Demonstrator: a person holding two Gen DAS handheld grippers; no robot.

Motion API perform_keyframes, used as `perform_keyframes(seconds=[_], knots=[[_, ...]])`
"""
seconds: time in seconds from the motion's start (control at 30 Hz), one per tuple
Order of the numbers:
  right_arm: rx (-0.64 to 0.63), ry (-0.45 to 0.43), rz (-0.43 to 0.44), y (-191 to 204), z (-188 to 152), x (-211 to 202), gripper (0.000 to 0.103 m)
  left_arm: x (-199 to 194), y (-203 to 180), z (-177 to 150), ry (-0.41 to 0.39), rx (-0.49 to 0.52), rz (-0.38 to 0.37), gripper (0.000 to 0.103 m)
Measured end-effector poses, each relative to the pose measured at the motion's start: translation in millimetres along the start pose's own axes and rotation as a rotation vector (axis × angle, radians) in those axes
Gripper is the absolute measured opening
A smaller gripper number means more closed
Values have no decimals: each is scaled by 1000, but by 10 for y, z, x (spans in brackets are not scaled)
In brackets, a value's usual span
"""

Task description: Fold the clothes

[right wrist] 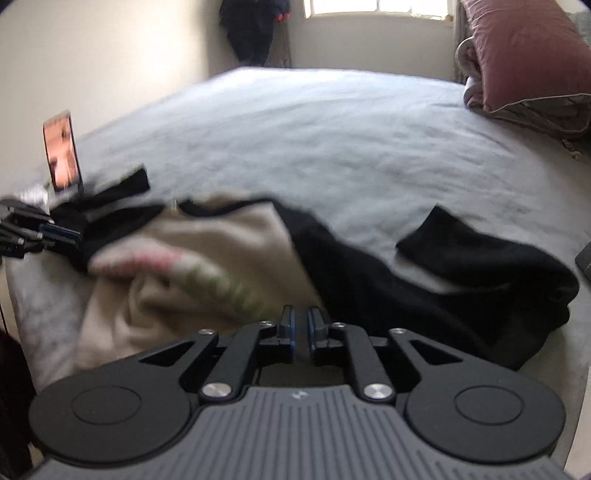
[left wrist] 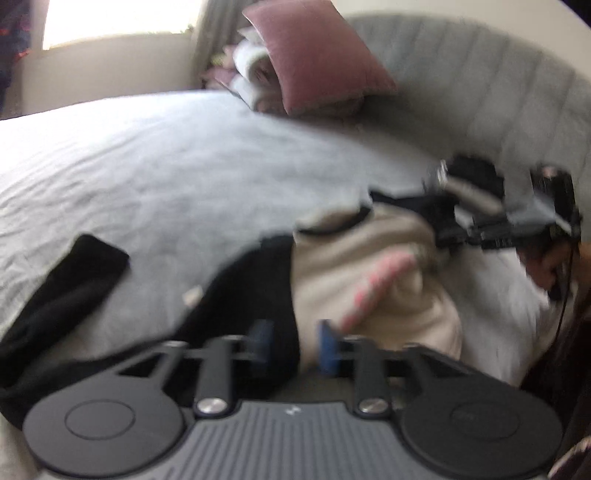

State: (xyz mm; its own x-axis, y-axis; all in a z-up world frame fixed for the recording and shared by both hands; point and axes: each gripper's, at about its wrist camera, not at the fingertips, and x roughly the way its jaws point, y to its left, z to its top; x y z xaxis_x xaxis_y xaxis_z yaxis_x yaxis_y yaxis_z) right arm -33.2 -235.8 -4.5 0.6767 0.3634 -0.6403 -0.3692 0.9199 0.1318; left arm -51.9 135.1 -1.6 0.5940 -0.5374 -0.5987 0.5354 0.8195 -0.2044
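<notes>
A beige sweater [left wrist: 369, 258] [right wrist: 207, 236] with black sleeves and a pink and green print lies bunched on the grey bed [left wrist: 184, 166] [right wrist: 332, 129]. One black sleeve [left wrist: 85, 266] [right wrist: 480, 258] trails off sideways. My left gripper [left wrist: 295, 343] stands open at the garment's near edge, with black cloth lying in the gap and its blue pads apart from it. In the right wrist view, the left gripper [right wrist: 70, 236] sits at the sweater's far left end. My right gripper [right wrist: 301, 325] hovers over the seam between beige and black. Only a slim slit shows between its jaws, and any cloth in it is hidden.
A pink pillow [left wrist: 317, 55] [right wrist: 535, 55] and folded bedding lean against the grey padded headboard [left wrist: 480, 92]. A phone [right wrist: 61, 151] stands up on the left gripper. A hand [left wrist: 543, 266] shows at the right. Dark clothes [right wrist: 251, 29] hang in the far corner beside a window [right wrist: 380, 7].
</notes>
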Motion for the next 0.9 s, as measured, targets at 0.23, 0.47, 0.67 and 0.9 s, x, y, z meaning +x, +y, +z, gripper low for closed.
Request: perform_keyframes(seconds=[0.23, 0.47, 0.67, 0.9], knots=[[147, -77, -4, -279, 239, 117, 45, 290, 315, 214, -15, -195, 101, 52], [311, -33, 28, -534, 309, 504, 45, 724, 420, 255, 75, -293, 121, 50], [298, 36, 90, -413, 311, 720, 45, 758, 269, 226, 98, -227, 153, 34], [129, -2, 33, -66, 303, 665, 14, 598, 169, 170, 36, -196, 177, 7]])
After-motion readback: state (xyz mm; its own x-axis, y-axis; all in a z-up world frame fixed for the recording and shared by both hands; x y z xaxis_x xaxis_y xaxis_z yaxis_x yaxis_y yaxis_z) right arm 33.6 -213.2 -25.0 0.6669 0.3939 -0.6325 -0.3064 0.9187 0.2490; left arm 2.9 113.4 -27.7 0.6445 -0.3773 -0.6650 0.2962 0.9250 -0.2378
